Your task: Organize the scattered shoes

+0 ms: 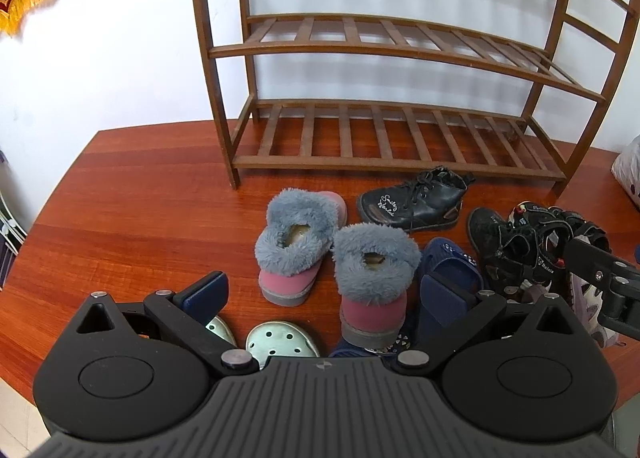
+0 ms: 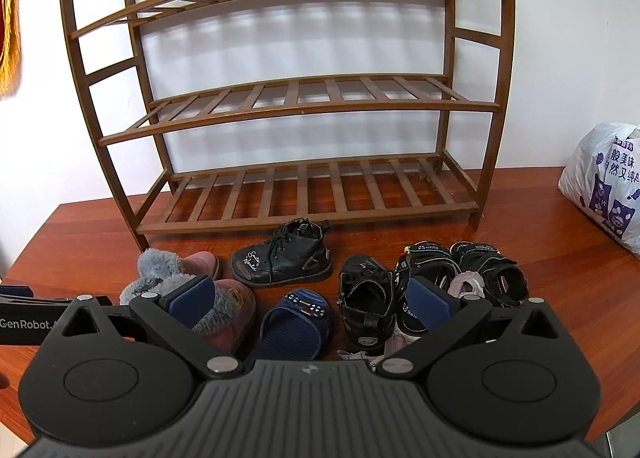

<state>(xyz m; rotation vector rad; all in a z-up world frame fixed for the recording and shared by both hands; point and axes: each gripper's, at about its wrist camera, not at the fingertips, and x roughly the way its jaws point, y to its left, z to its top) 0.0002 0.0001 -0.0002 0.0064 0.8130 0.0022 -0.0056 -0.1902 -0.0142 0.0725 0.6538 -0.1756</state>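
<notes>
Reddish wooden table [image 2: 540, 270] under you, shoes scattered before an unfilled rack.
Your left tongs [image 1: 326, 298] and right tongs [image 2: 308, 302] both gape wide, holding nothing. Nearest lie the green clogs [image 1: 280, 340] and blue slipper [image 2: 294, 324]; then the pink fur-lined boots [image 1: 298, 246], black sandals [image 2: 488, 272] and black lace-up boot [image 2: 284, 258]; farthest, the wooden shoe rack [image 2: 304, 194] against the white wall.

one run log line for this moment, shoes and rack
left gripper open | right gripper open | shoes all on table | rack holds no shoes
</notes>
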